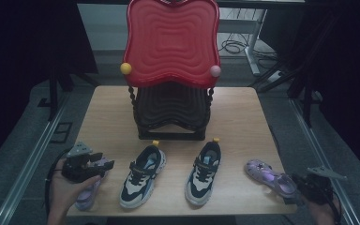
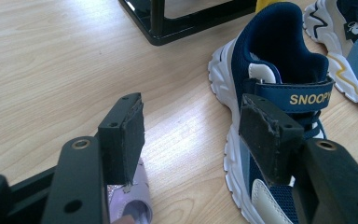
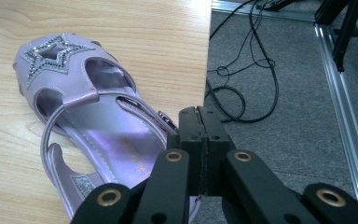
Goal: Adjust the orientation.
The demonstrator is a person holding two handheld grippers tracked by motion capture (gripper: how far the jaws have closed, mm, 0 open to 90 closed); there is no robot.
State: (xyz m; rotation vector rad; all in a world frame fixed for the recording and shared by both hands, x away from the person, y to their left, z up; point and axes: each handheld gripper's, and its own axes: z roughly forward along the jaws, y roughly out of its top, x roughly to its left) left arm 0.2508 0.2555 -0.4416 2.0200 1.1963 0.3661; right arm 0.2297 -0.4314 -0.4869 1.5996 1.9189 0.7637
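Standing on grey carpet in a dim room, the light wooden bench (image 1: pixel 108 112) carries a black rack (image 1: pixel 171 117) at its far middle, topped by a glossy red tray (image 1: pixel 171 40) with wavy ridges and a yellow ball (image 1: pixel 125 68) and a pink ball (image 1: pixel 215 71) at its lower corners. Black cables (image 3: pixel 242 84) loop on the floor just off the bench's right edge, beside a metal rail (image 3: pixel 347 116).

Near the rack, on the person's side of it, two navy, white and cream sneakers sit side by side with toes toward the person: the left sneaker (image 1: pixel 142 176) bears a strap reading SNOOPY, and the right sneaker (image 1: pixel 203 172) stands just beside it.

Well to the right of the rack, by the bench's front right corner, lies a lilac sandal (image 3: pixel 88 126) with a rhinestone star on its toe, open cut-outs, a thin ankle strap and a shiny purple insole. The right claw (image 3: pixel 204 121) sits over the sandal's heel end at the bench edge, its jaws pressed together; whether they pinch any part of the sandal I cannot tell.

Well to the left of the rack, a second lilac sandal (image 1: pixel 90 193) lies near the front left corner. The left claw (image 2: pixel 191 128) hangs over it with jaws spread wide, one pad just above the sandal's lilac edge.
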